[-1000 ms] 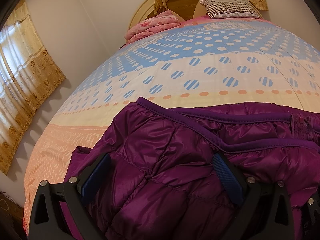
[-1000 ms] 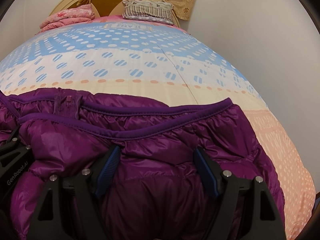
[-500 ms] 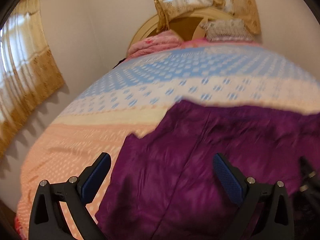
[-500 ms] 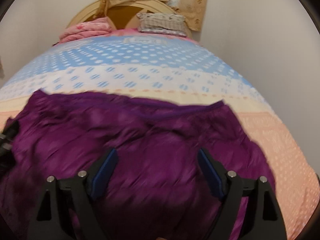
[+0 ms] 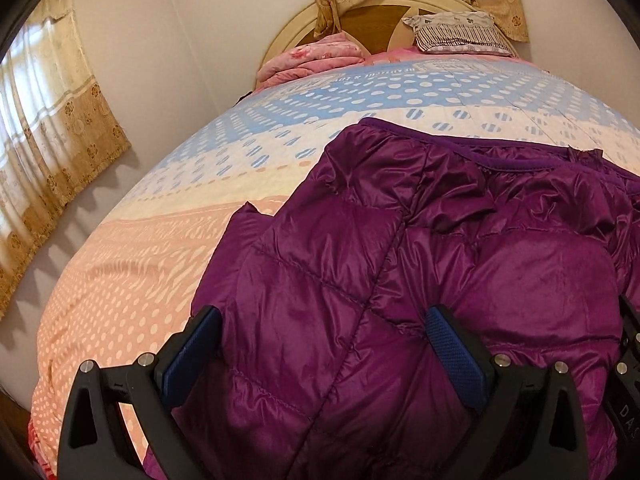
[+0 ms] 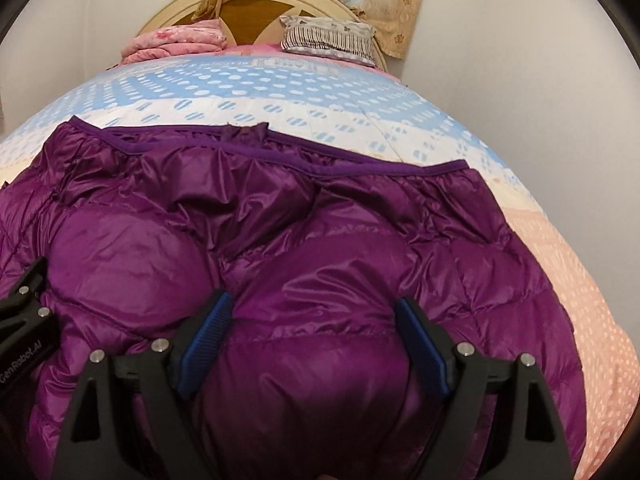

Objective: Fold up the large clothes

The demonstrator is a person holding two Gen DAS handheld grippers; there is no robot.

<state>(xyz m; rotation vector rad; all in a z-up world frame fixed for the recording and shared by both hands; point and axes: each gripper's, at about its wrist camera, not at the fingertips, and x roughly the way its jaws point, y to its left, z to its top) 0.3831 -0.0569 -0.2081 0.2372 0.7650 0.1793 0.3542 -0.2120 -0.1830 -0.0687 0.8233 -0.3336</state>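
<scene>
A shiny purple quilted down jacket [image 5: 440, 220] lies spread on the bed, its trimmed edge toward the headboard. My left gripper [image 5: 320, 340] hovers open over the jacket's left part, blue pads wide apart, with only puffy fabric below them. Over the right part of the jacket [image 6: 320, 220], my right gripper [image 6: 316, 328] is open too, its pads clear of the cloth. Each gripper shows at the other view's edge: the right gripper [image 5: 628, 360] and the left gripper [image 6: 24, 320].
The bed cover [image 5: 140, 260] is peach, cream and blue with dots. A folded pink blanket [image 5: 316, 58] and a striped pillow [image 5: 460, 34] sit by the headboard. A curtain [image 5: 48, 128] hangs at the left and a wall [image 6: 540, 80] runs along the right.
Both grippers have drawn back from the jacket's trimmed edge toward the foot of the bed, so more of the jacket shows. The jacket now lies spread and still.
</scene>
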